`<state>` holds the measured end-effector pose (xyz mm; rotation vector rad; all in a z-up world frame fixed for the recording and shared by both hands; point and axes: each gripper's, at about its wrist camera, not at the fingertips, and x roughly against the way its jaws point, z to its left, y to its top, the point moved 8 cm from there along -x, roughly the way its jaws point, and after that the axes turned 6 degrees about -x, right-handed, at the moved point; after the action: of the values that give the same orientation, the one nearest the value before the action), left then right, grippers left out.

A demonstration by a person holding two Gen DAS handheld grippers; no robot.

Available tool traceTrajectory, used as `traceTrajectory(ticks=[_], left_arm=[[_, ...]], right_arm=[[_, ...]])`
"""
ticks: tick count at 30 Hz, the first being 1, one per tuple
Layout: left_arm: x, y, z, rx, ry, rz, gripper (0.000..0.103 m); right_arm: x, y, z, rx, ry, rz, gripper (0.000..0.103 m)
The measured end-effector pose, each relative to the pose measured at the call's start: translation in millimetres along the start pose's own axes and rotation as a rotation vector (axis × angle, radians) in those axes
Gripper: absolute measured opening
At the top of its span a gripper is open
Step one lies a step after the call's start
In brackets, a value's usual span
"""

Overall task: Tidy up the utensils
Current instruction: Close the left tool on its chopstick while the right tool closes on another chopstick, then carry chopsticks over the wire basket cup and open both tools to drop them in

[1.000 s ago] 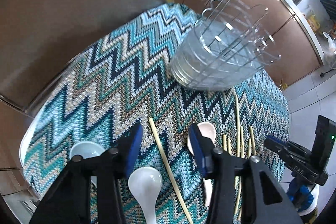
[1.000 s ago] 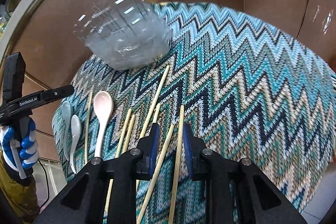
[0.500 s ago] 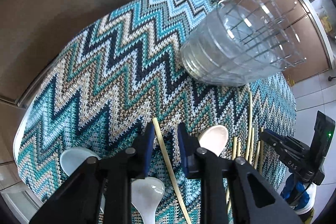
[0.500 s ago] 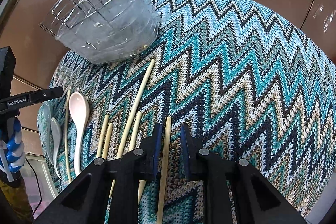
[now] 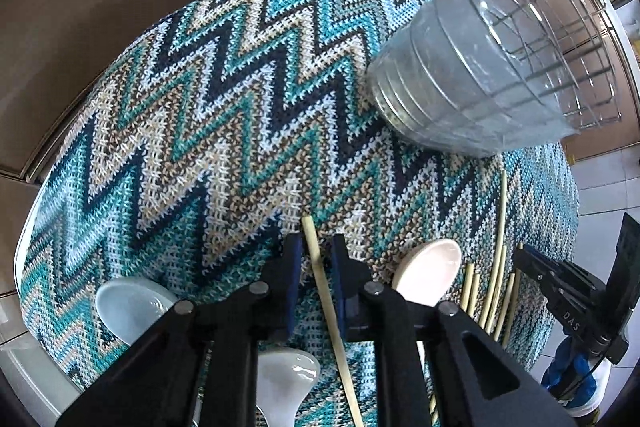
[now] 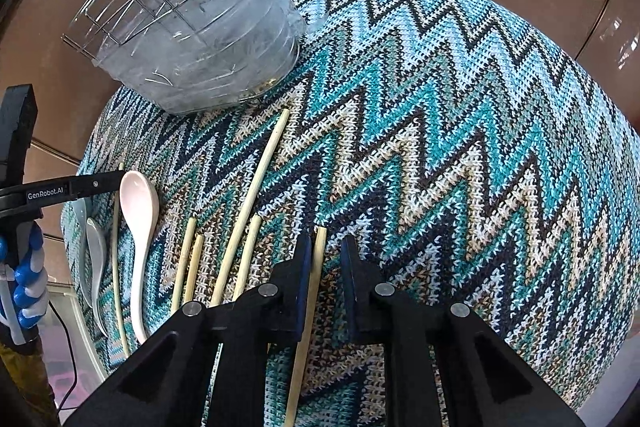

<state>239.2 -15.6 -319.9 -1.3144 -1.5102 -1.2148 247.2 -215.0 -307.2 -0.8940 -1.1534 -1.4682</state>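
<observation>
In the left wrist view my left gripper (image 5: 316,251) straddles a bamboo chopstick (image 5: 320,275) lying on the zigzag cloth; its jaws stand narrowly apart with gaps either side of the stick. A pink spoon (image 5: 430,273) lies right of it, white spoons (image 5: 128,307) left and below. In the right wrist view my right gripper (image 6: 325,255) straddles another chopstick (image 6: 316,267), which touches the left pad; a gap remains on the right. Several more chopsticks (image 6: 256,187) and the pink spoon (image 6: 138,203) lie to its left. The clear utensil holder (image 6: 200,51) with a wire rack stands at the back.
The zigzag cloth (image 6: 460,107) covers a round table with edges close on all sides. Brown cabinets stand behind. The utensil holder also shows in the left wrist view (image 5: 472,83). The other gripper shows at the edge of each view: right (image 5: 576,299), left (image 6: 48,191).
My left gripper has narrowed from wide open to closely around the chopstick. Both grippers moved forward and lower along their chopsticks. The right jaws have widened slightly.
</observation>
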Motion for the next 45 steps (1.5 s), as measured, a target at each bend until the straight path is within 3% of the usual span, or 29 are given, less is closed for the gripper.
traceTrajectory(ticks=[10,20,24,29,35,40,45], left_arm=[[1.1,-1.1,-2.2,0.029,0.023,-0.015,0.006],[65.7,-11.3,-25.6,0.006,-0.086,-0.191,0.005],[118.0,-23.8,-35.4,-0.036,-0.104,-0.319,0.005],[200.2,-0.1,-45.6,-0.065,-0.124,-0.537,0.005],[300.7,37.8,-59.5,-0.043,-0.154,-0.879,0.005],[330.0,75.8,-67.1,-0.005,-0.121,-1.096,0.005],[305.9,111.8,-75.8,0.005,-0.069,-1.163,0.005]], right_arm=[[-5.9,-0.2,-3.7,0.034,-0.011,-0.006,0.008],[52.0,-15.2,-5.4,0.044,0.024,-0.136,0.007],[97.7,-28.0,5.2,0.068,0.032,-0.226,0.006],[160.9,-30.0,32.1,0.105,0.047,-0.376,0.005],[262.2,11.1,81.8,0.15,0.134,-0.722,0.005],[308.1,49.5,105.7,0.168,0.176,-0.974,0.005],[287.7,86.8,107.3,0.187,0.134,-1.061,0.005]])
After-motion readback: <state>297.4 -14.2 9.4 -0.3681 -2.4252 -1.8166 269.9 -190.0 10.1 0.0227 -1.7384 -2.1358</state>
